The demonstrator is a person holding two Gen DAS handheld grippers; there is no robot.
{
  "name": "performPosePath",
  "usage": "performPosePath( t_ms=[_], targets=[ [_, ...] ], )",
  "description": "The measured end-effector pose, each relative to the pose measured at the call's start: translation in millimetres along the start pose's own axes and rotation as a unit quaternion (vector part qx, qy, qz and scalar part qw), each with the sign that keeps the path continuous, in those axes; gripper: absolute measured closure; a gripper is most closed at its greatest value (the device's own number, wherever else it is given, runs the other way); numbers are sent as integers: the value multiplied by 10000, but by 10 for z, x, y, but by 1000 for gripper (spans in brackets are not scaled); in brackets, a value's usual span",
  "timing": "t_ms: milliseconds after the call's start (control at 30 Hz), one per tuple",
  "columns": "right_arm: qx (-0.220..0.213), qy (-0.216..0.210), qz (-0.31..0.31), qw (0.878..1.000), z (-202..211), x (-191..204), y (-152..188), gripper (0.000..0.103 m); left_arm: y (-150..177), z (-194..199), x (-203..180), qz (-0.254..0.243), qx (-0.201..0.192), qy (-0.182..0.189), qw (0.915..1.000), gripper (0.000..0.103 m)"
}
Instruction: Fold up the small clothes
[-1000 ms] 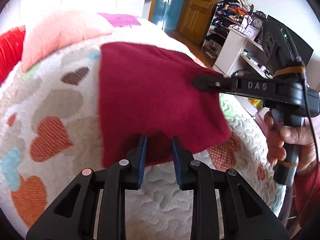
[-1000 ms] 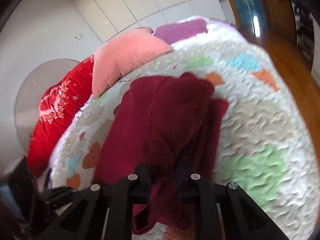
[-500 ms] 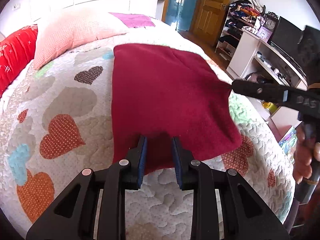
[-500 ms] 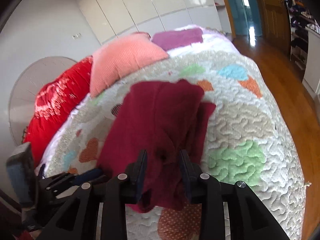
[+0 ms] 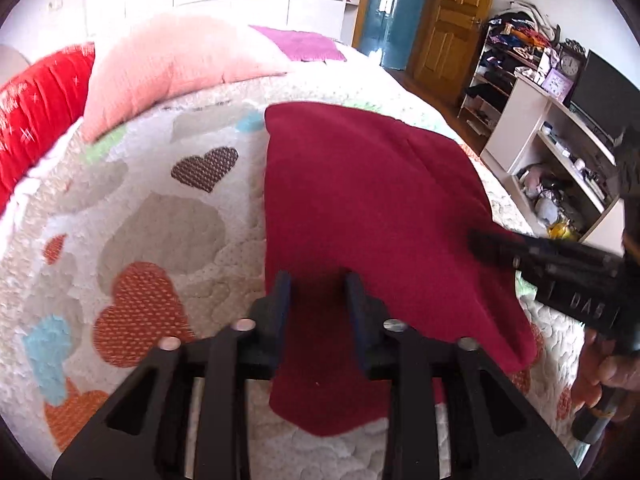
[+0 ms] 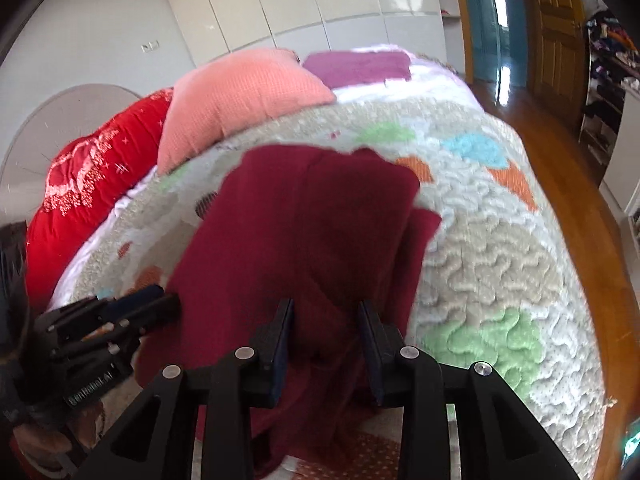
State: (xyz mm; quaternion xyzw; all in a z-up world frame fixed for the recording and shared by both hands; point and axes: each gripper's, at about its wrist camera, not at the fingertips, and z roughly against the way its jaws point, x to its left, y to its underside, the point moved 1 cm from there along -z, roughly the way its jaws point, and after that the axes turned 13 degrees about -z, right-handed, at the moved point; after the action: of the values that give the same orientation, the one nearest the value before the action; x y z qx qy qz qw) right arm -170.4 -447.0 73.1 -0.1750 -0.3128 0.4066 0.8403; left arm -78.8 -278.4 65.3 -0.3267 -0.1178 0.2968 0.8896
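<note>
Already partly folded, the dark red garment (image 5: 372, 216) lies doubled near the bed's (image 5: 160, 216) foot edge. Both the left gripper (image 5: 318, 300) and right gripper (image 6: 326, 328) stand parted over its near hem, gripping nothing; further folds probably remain.

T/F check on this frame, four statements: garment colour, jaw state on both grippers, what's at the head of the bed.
1. The garment is dark red. True.
2. The left gripper is shut flat with no gap. False: its jaws stand apart, cloth between them.
3. The right gripper has its jaws apart. True.
4. A blue pillow lies by the red pillow. False: it is a pink pillow.
</note>
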Motion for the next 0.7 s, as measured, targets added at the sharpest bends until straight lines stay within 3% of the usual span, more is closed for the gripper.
performPosePath(
  t_ms=[33, 100, 300, 500, 567, 633, 700],
  targets=[
    [39, -30, -25, 10000, -47, -52, 17, 72, 12, -20, 27, 71, -50, -46, 10000, 45],
    [49, -44, -29, 10000, -120, -106, 48, 71, 38, -63, 76, 220, -109, -20, 9997, 39],
    [110, 6, -15, 9999, -250, -141, 14, 65, 43, -107, 54, 283, -69, 34, 9996, 37],
    [-100, -357, -273, 9989, 142, -123, 88, 65, 55, -18, 49, 264, -92, 67, 9996, 37],
    [-100, -199, -5, 9998, 150, -52, 174, 65, 78, -76, 48, 304, -9, 89, 9995, 37],
    [83, 231, 144, 9996, -16, -54, 239, 65, 97, -99, 40, 360, 23, 134, 9993, 37],
    [144, 109, -92, 9998, -71, -133, 252, 65, 109, -94, 18, 368, 91, 153, 9992, 37]
  ],
)
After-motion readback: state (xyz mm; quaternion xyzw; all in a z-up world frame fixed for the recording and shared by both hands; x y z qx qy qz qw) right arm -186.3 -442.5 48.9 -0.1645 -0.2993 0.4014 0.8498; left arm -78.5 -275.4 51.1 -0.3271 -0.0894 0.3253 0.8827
